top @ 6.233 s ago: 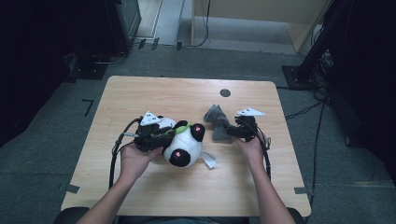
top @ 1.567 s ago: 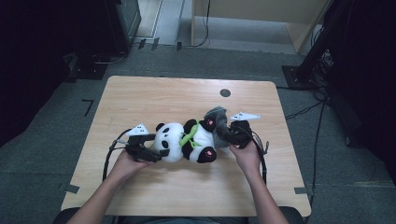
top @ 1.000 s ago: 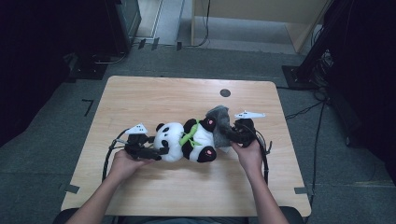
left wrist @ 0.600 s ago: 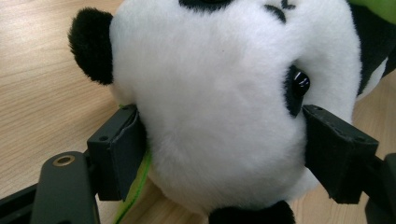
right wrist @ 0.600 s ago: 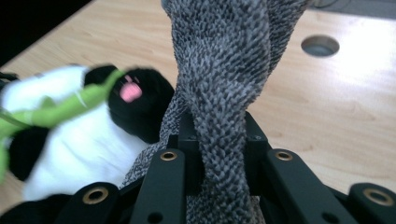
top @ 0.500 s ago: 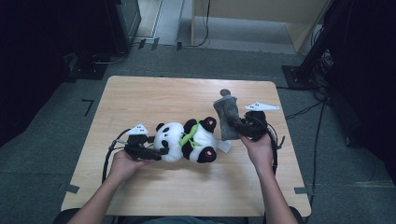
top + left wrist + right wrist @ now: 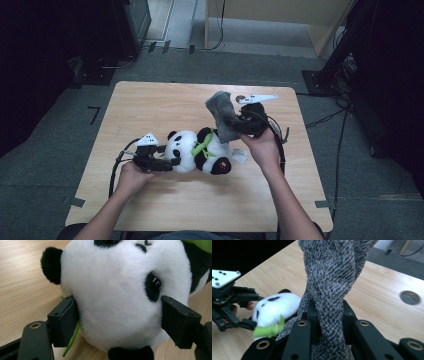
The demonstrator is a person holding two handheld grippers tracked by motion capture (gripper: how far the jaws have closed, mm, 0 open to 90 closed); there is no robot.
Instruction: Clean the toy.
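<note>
Grippers on panda and cloth

Jaws of our left gripper (image 7: 167,162) clamp the panda toy's (image 7: 200,152) head on the table (image 7: 150,105); our right gripper (image 7: 327,322) pinches the grey knitted cloth (image 7: 332,277), raised above the panda's body.

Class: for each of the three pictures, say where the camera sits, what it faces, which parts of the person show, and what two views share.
High view: above the table, looking down; both forearms, left gripper, right gripper.
Left gripper view: on the left gripper, facing the panda head between its jaws.
Right gripper view: on the right gripper, clamped on the grey cloth; fingertips beside the other gripper.
All share the panda.
</note>
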